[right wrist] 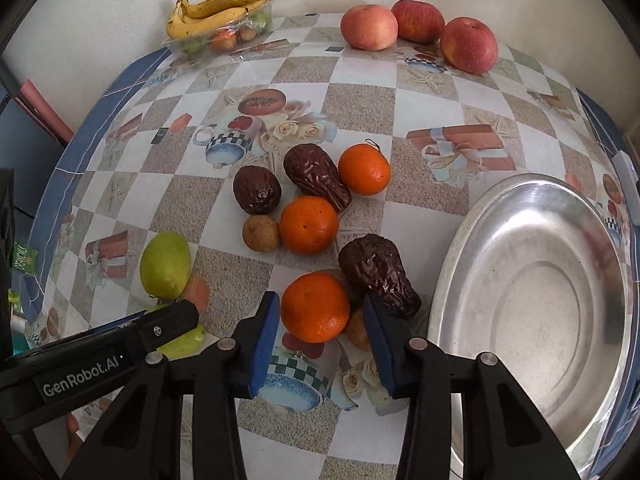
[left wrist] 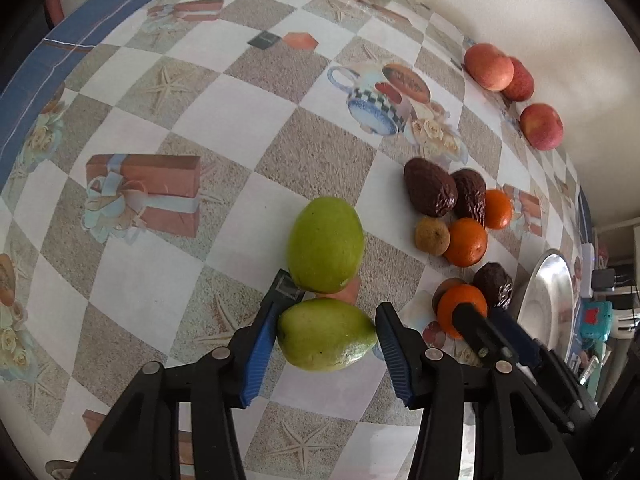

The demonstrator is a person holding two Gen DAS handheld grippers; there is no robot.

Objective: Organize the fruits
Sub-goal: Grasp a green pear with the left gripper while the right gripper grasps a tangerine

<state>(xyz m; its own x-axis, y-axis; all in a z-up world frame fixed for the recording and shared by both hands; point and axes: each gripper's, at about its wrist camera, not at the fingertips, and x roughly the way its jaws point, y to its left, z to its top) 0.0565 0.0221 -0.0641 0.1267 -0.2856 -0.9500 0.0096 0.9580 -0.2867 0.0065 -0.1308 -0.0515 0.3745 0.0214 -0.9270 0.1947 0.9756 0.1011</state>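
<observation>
Left gripper (left wrist: 326, 334) fingers standing apart, one on each side of a near green fruit (left wrist: 326, 334), left finger (left wrist: 262, 344) touching its skin, right finger (left wrist: 394, 348) just beside it. Hard to tell about any squeezing. Sitting just past it on the table (left wrist: 224, 128), a second green fruit (left wrist: 326, 244).

Right gripper (right wrist: 322, 320) fingers spreading wide around a near orange (right wrist: 315, 307), not pressing on it. Leaning by the right finger (right wrist: 380, 340), a wrinkly dark fruit (right wrist: 378, 274).

Lying to the right, a big silver bowl (right wrist: 532, 292) holding nothing. Sitting at the far left by the wall, a clear tray (right wrist: 224, 38) holding small fruits, with bananas (right wrist: 218, 8) resting on top.

Resting in the middle of the table, two more oranges (right wrist: 309, 224), two more dark fruits (right wrist: 316, 178) and a small brown fruit (right wrist: 261, 233), all close together. Lining up far away by the wall, three red apples (right wrist: 416, 30).
</observation>
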